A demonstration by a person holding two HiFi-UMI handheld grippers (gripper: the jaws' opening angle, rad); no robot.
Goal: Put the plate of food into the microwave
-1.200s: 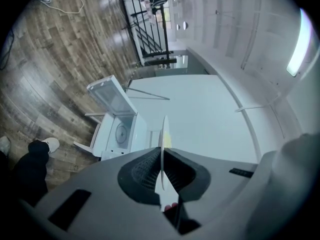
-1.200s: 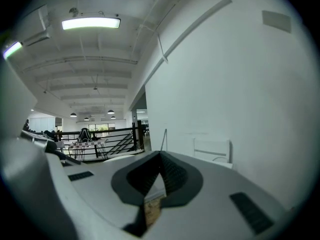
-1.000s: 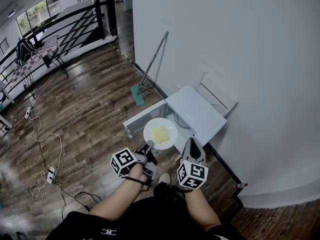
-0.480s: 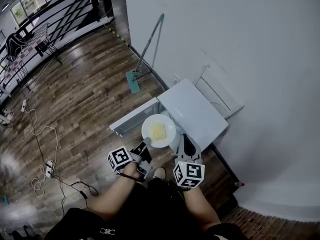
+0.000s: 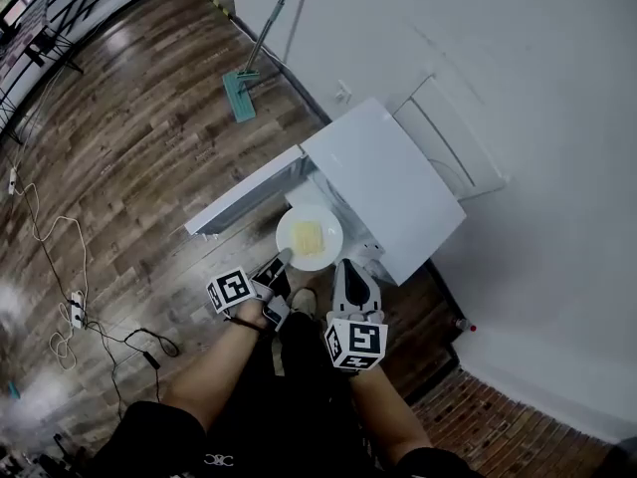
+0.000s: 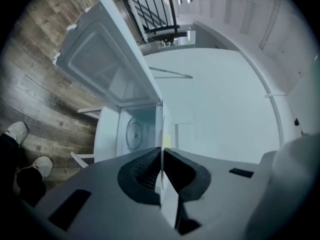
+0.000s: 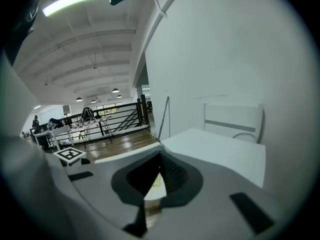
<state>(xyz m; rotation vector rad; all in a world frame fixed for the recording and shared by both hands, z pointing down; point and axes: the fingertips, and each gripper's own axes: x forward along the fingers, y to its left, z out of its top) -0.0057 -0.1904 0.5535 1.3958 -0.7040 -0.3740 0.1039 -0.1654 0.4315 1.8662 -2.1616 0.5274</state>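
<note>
In the head view the white plate [image 5: 326,228] with yellow food [image 5: 307,237] hangs above the wooden floor [image 5: 129,147], just in front of the microwave [image 5: 383,182]. The microwave lies toward 1 o'clock from the plate, and its open door [image 5: 244,199] swings out toward 9 o'clock. The left gripper [image 5: 284,258] grips the rim at about 7 o'clock and the right gripper [image 5: 341,265] at about 5 o'clock, so the plate is carried between the two. In the left gripper view the jaws stand narrow, pinched on the plate's rim, which shows edge-on as a thin pale line. Beyond the jaws, toward 11 o'clock, the cavity gapes, and the round turntable [image 6: 134,134] in it is bare. In the right gripper view the jaws are likewise drawn in on the rim, with a wedge of plate and a trace of yellow between the pads. The microwave's flat top spreads toward 2 o'clock. I judge the task roughly midway: the door is open and the plate is up and brought to the mouth, but not yet inside. What remains is to slide it in level, set it on the turntable, let go with both grippers and draw them out.
</note>
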